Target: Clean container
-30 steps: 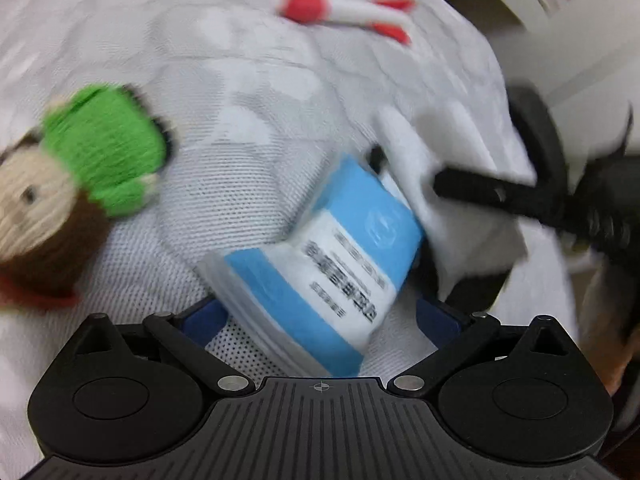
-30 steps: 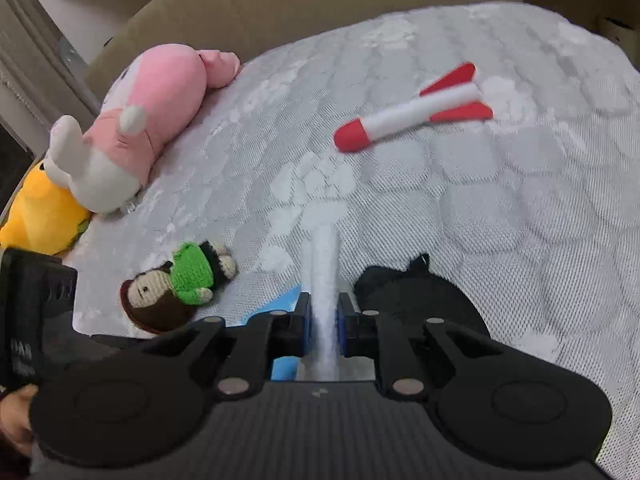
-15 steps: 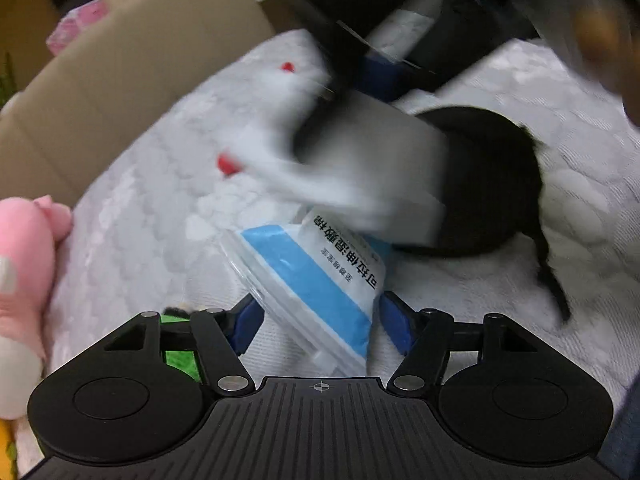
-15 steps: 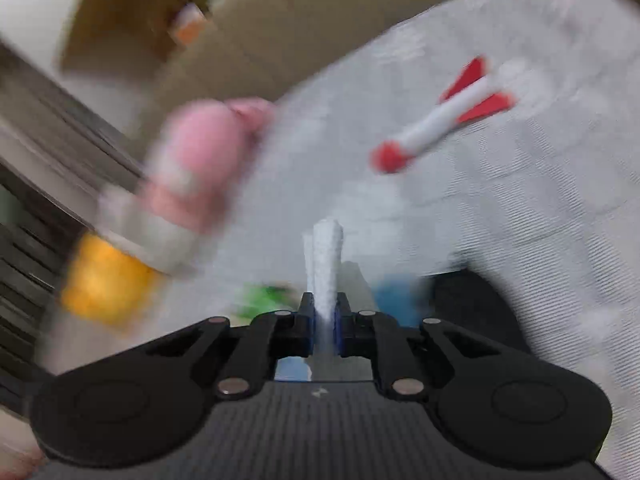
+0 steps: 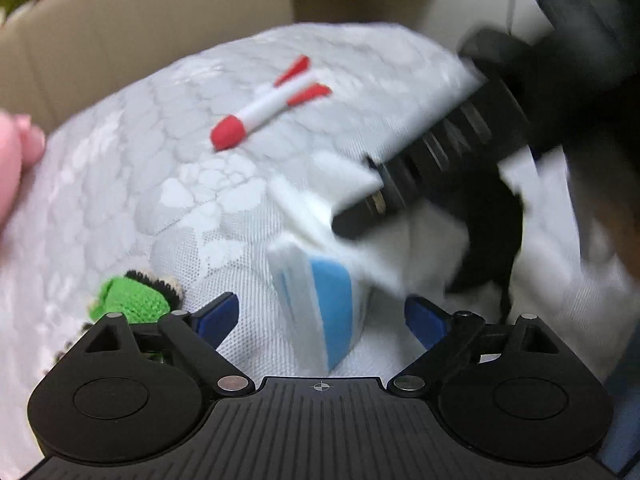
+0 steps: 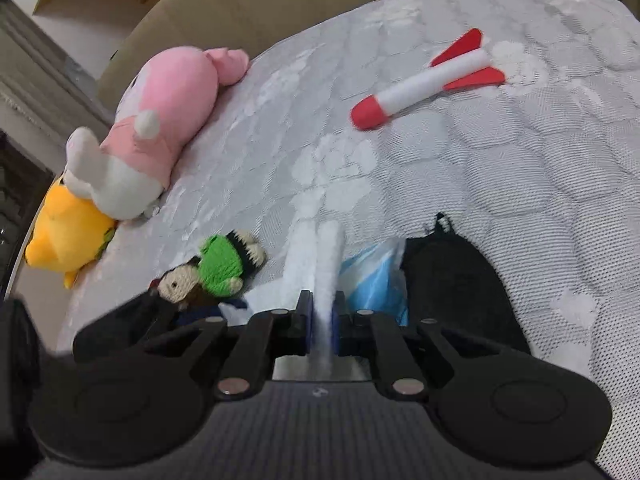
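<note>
The left hand-held gripper (image 5: 320, 314) is opening; the blue-and-white pack (image 5: 320, 312) lies on the mattress (image 5: 180, 208) between its fingers, which stand clear of it. The right hand-held gripper (image 6: 323, 316) is clamped on a white wipe (image 6: 326, 264). A black pouch (image 6: 452, 280) lies beside the pack. Farther off lie a crochet doll (image 6: 212, 268), a toy rocket (image 6: 428, 84) and plush toys (image 6: 160, 120).
</note>
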